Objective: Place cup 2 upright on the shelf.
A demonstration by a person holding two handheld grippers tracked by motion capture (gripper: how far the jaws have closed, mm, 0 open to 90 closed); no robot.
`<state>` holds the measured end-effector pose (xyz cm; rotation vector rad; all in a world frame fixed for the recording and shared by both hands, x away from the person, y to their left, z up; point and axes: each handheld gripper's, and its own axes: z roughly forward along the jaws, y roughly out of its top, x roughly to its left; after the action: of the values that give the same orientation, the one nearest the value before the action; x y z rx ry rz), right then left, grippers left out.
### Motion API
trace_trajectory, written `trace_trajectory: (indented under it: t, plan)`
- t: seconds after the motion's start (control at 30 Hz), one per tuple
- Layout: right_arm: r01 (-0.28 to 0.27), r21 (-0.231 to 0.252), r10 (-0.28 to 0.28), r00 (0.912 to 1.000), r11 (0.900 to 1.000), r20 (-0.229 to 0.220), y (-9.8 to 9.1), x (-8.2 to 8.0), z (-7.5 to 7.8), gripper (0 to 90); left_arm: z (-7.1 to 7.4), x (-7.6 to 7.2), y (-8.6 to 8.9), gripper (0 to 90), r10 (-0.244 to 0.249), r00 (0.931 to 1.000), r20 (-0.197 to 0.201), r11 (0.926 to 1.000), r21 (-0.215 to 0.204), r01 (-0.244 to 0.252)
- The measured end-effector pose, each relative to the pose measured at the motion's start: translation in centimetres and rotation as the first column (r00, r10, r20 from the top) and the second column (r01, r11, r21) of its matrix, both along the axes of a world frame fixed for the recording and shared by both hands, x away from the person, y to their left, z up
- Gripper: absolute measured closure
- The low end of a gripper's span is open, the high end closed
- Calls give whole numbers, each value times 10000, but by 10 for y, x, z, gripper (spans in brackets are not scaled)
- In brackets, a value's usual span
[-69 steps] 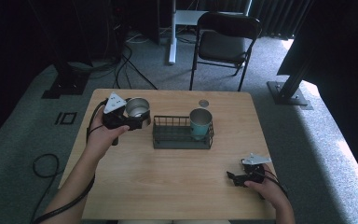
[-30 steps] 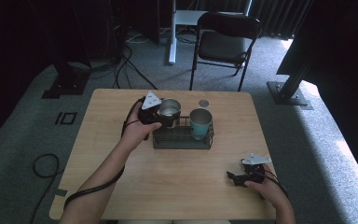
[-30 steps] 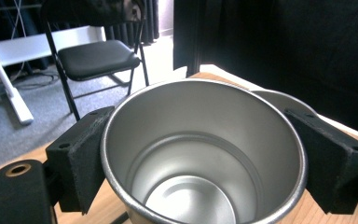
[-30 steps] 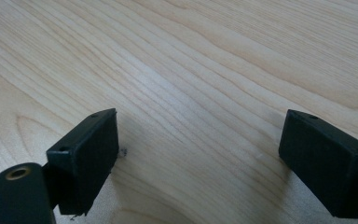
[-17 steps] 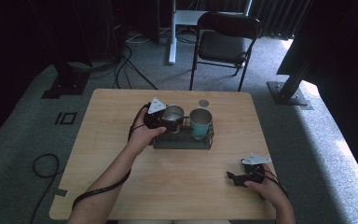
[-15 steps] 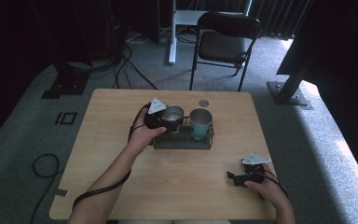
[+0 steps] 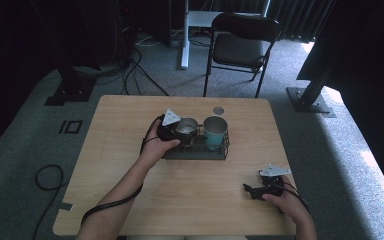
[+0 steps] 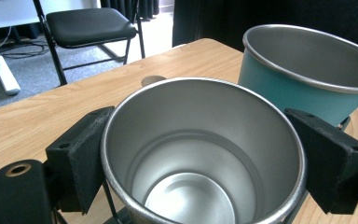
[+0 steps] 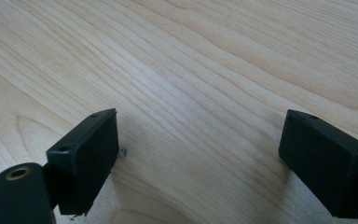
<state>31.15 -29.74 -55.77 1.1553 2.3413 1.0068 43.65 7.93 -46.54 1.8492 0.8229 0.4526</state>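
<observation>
A steel cup is clamped between the jaws of my left gripper, upright, over the left half of a black wire rack. Whether its base rests in the rack is hidden. A teal cup with a steel rim stands in the rack's right half, close beside the steel one. My right gripper lies low over bare wood near the front right of the table, jaws wide apart with nothing between them.
A small round grey disc lies on the wooden table behind the rack. A black chair stands beyond the far edge. Cables trail on the floor at the left.
My left gripper carried the steel cup from the table's left side rightward to the rack and lowered it beside the teal cup. The right gripper stayed put.
</observation>
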Motion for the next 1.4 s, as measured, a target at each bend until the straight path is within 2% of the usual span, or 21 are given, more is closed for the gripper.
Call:
trace_trajectory:
  t: [0.23,0.4,0.47,0.57,0.67,0.87,0.93,1.17,1.27,1.33,1.4]
  plan:
    - [0,7,0,10000,10000,2,0,0,0,116,-5,-1,-1,139,-102,9999,-110,9999,34,102]
    - [1,8,-1,10000,10000,0,0,0,0,116,-11,-2,-2,138,-272,9996,-76,9991,337,274]
    - [1,8,-1,10000,10000,4,0,0,0,116,-13,-2,-2,138,-313,9995,-106,9989,336,316]
    - [2,6,-2,10000,10000,2,0,0,0,116,-13,-3,-1,137,-379,9993,-35,9986,356,380]
    - [1,5,-1,10000,10000,2,0,0,0,116,-14,-5,-3,133,-422,9989,186,9970,652,409]
    - [3,5,-3,10000,10000,0,0,0,0,116,-14,-6,-5,131,-289,9994,209,9965,795,271]
    - [2,7,-2,10000,10000,2,0,0,0,116,-13,-6,-5,108,-391,9992,80,9960,807,383]
    - [3,3,-3,10000,10000,1,0,0,0,116,-10,-8,-2,82,-267,9996,100,9968,761,259]
    - [1,1,-1,10000,10000,2,0,0,0,116,-8,-9,1,33,-183,9995,244,9967,793,163]
    - [1,2,-1,10000,10000,1,0,0,0,116,-6,-10,3,32,-209,9996,214,9978,633,195]
    - [1,1,-1,10000,10000,2,0,0,0,116,-5,-12,5,32,-190,9995,263,9976,671,172]
